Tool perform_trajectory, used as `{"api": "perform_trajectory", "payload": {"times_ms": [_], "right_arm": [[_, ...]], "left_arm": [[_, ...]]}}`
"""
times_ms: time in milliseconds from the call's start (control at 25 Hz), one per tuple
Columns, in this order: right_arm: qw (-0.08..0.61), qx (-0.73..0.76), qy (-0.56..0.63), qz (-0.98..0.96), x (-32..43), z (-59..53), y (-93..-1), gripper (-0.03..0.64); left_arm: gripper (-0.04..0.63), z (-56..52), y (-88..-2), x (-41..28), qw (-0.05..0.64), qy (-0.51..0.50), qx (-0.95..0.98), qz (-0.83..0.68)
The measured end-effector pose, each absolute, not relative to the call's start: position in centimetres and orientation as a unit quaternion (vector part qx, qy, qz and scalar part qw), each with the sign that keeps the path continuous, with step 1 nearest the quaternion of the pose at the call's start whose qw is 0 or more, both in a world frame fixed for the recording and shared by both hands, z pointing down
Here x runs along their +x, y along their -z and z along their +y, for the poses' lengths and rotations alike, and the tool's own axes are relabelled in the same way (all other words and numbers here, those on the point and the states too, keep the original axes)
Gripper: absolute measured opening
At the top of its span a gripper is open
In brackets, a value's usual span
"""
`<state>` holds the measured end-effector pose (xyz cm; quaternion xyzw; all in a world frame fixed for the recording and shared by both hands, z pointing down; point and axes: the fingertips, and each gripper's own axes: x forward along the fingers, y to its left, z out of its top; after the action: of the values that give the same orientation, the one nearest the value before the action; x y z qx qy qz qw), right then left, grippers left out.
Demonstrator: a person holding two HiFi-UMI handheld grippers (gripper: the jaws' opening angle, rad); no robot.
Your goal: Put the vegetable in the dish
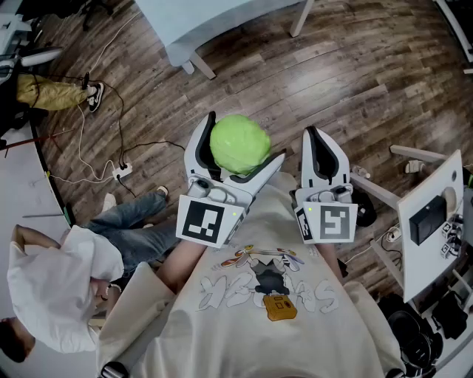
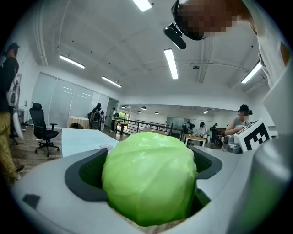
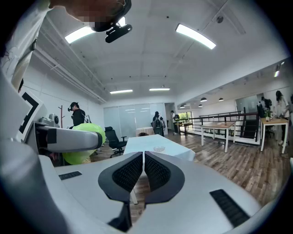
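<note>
Open office, cabbage held up at chest height, pale table well apart

Wooden floor fills the head view, with the table at 12 o'clock, clear of both tools, so the carry looks barely begun. The cabbage sits near the view's centre, cradled by the left gripper, whose jaws are spread as wide as they go and press its sides because the head is broad and round; a looser hold would likely let it roll out. The right gripper, at 3 o'clock of the cabbage, has its jaws pressed together on nothing, probably kept idle as a spare. On the table, in the right gripper view, lies a small clear dish-like thing, possibly the target; I cannot tell for sure
</note>
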<state>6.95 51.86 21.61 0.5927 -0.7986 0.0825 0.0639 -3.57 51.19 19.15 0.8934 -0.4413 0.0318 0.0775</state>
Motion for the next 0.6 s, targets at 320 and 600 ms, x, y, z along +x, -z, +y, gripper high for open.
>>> {"api": "perform_trajectory", "payload": {"times_ms": [320, 600], "right_arm": [[0.065, 0.565, -0.064, -0.820, 8.4, 54.7, -21.2, 0.031], [0.048, 0.543, -0.080, -0.834, 8.3, 54.9, -21.4, 0.031]], "left_arm": [[0.548, 55.0, -19.7, -2.1, 0.065, -0.039, 0.875, -0.477], [0.548, 55.9, -20.2, -1.6, 0.075, -0.071, 0.863, -0.494]]}}
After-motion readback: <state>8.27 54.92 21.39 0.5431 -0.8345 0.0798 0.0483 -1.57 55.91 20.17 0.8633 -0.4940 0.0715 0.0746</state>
